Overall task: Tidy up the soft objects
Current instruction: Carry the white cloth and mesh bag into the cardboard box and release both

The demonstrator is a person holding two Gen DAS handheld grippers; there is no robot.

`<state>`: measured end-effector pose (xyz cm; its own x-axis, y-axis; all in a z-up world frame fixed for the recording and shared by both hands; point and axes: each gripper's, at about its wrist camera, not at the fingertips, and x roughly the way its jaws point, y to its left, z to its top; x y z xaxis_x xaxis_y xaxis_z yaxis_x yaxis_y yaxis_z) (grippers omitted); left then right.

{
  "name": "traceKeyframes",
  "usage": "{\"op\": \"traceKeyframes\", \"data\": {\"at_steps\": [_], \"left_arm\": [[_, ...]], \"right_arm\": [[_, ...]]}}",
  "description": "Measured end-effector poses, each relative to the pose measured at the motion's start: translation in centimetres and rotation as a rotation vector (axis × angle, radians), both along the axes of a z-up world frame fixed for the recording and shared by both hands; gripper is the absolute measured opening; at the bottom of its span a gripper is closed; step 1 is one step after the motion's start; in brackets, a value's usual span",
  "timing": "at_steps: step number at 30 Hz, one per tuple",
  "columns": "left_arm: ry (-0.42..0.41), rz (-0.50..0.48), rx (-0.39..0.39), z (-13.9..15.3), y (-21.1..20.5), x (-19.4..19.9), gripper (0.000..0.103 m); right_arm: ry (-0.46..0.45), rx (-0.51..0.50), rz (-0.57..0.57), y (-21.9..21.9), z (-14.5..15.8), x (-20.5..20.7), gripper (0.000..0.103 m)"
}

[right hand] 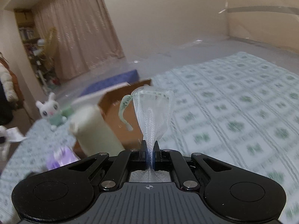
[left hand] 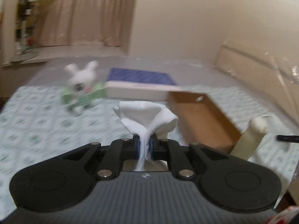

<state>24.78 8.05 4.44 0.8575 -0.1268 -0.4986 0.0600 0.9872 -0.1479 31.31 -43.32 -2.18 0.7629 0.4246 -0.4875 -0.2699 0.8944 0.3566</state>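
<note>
The left gripper [left hand: 143,145] pinches a white sock [left hand: 147,115] above the bed [left hand: 37,123], bunny [left hand: 80,87] left, cardboard box [left hand: 203,123] right. The right gripper [right hand: 149,155] clamps a mesh pouch [right hand: 153,112] beside that box [right hand: 123,121]. Only the right view shows a purple thing [right hand: 58,158].

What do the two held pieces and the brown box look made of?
Sock: white ribbed knit, matte, bunching softly. Net pouch: sheer white mesh, see-through, with a pale green trim. Box: likely cardboard, plain brown and matte.
</note>
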Motion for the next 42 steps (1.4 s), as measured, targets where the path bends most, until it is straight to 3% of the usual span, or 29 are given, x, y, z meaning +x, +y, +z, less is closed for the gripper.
{"op": "traceKeyframes", "data": {"at_steps": [5, 10, 17, 20, 22, 23, 32, 42], "left_arm": [[0.009, -0.112, -0.080, -0.3, -5.8, 7.6, 0.009], [0.043, -0.192, -0.110, -1.5, -12.0, 14.2, 0.009], [0.132, -0.212, -0.158, -4.8, -16.7, 20.8, 0.009], [0.176, -0.222, -0.177, -6.6, -17.5, 22.6, 0.016], [0.220, -0.194, -0.176, -7.9, -17.9, 23.7, 0.019], [0.240, -0.197, -0.178, -8.5, -18.1, 24.2, 0.019], [0.309, -0.177, -0.083, -10.8, -18.3, 25.2, 0.027], [0.293, -0.205, -0.003, -8.8, -17.5, 23.5, 0.028]], "right_arm": [[0.004, 0.111, 0.106, 1.0, 1.2, 6.9, 0.004], [0.052, 0.205, 0.200, 2.5, 0.6, 13.4, 0.004], [0.154, 0.270, 0.260, 5.0, -1.9, 19.3, 0.004], [0.200, 0.313, 0.293, 5.4, -3.3, 21.1, 0.007], [0.234, 0.325, 0.296, 5.4, -4.3, 21.9, 0.039], [0.245, 0.322, 0.291, 5.4, -4.6, 22.2, 0.065], [0.210, 0.304, 0.276, 4.4, -4.5, 21.5, 0.067], [0.178, 0.224, 0.223, 2.9, -3.2, 19.7, 0.067]]}}
